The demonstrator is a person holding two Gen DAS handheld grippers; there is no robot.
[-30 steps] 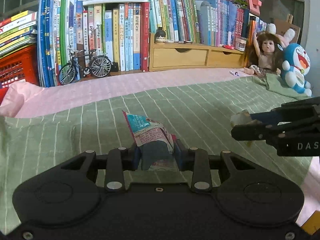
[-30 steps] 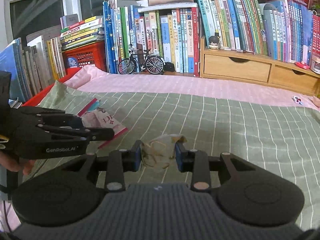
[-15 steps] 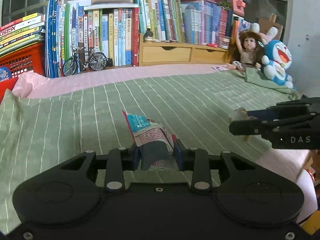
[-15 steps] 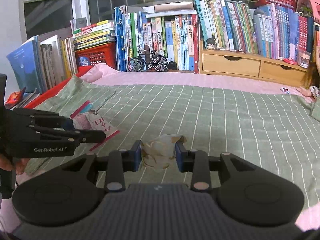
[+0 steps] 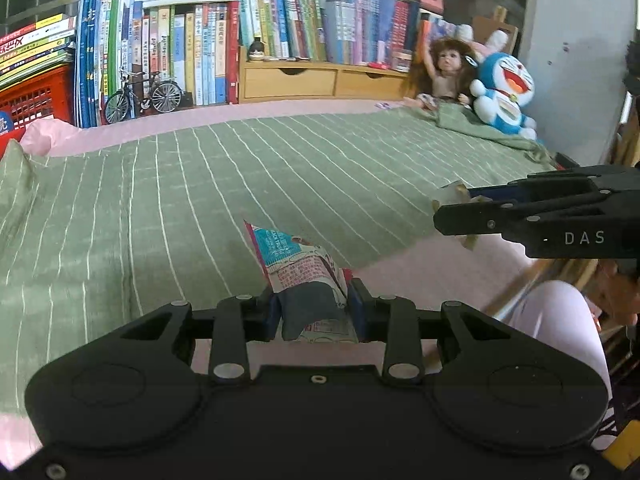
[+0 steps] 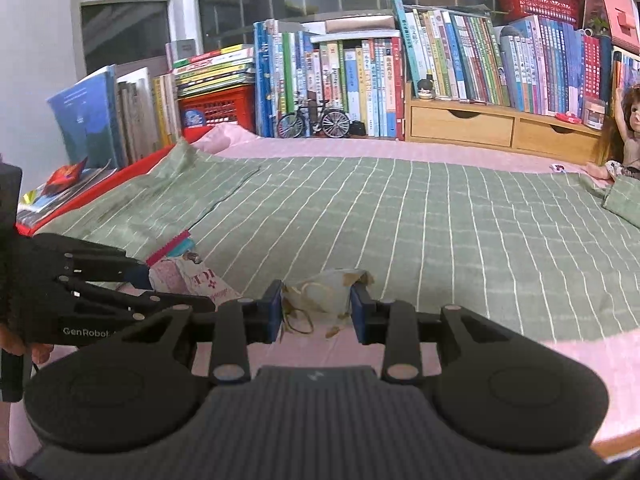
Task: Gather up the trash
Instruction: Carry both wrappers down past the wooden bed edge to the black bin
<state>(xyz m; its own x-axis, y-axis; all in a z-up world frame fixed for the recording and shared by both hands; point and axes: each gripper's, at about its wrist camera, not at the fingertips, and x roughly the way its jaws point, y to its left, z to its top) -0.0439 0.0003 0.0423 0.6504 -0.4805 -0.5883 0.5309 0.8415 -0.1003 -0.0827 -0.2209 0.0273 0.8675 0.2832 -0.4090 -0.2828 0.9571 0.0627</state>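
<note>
1. Step in hand, as judged: carry. Both pieces of trash gripped and lifted off the bed (image 5: 280, 168); no bin in either view.
2. Left gripper (image 5: 316, 308): clamped on the wrapper (image 5: 300, 264), pads pinching its lower end. Wrapper at 6 o'clock in the left view, over the near edge of the green blanket (image 6: 400, 208).
3. Right gripper (image 6: 316, 308): clamped on the tissue (image 6: 324, 296), a crumpled, stained wad filling the gap between the pads. At 6 o'clock in the right view, above the pink sheet (image 6: 580, 360) at the bed's edge.
4. Each tool visible from the other's camera: right gripper at 3 o'clock in the left view, left gripper at 9 o'clock in the right view. Side by side, near, not touching.
5. Wrapper's long axis: along the fingers, running forward and up, free tip leaning toward 11 o'clock. Torn red edge on the left side; printed face up.
6. Tissue: no clear long axis, roughly round, a loose flap at its top right.
7. Next move, as judged: find a bin, bring both grippers over it, then part the pads. Grip to be held firm till then; light, floppy trash, likely to slip or cling on release.
8. Books (image 6: 360, 80), doll (image 5: 444, 72) and toy bike (image 5: 144, 96) at 12 o'clock: not trash, best left alone.
</note>
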